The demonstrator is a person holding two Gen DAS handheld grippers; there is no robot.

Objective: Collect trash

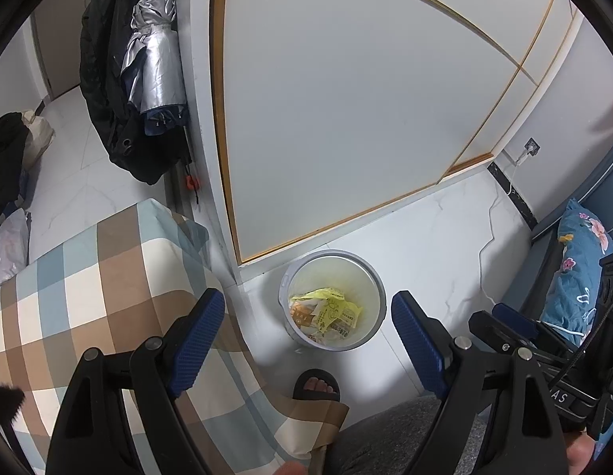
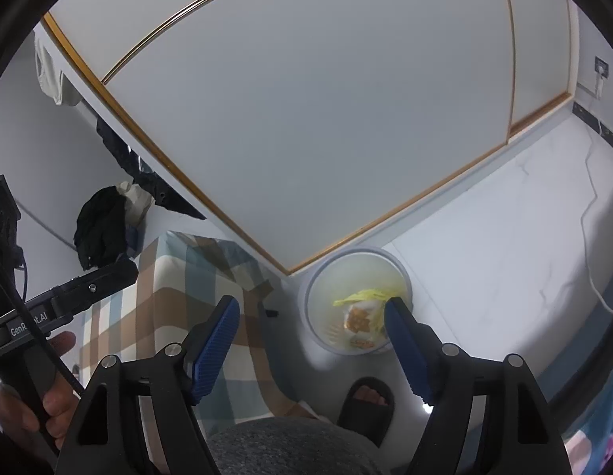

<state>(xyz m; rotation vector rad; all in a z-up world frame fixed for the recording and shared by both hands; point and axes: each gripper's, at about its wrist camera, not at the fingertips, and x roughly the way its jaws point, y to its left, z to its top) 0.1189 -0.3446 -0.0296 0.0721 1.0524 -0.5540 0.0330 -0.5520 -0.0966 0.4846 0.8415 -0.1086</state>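
Both grippers' fingers (image 1: 195,340) wide apart and empty, wrapper-filled trash bin (image 1: 375,289) lower centre on the floor

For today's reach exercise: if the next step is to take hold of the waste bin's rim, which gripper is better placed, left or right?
Probably right. The right gripper has one finger already overlapping the waste bin rim in its view, while the left gripper, also open and empty, frames the bin from farther back.

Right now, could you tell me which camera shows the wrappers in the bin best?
The left wrist view: the wrappers lie unobstructed inside the bin. In the right wrist view, a blue finger partly covers them.
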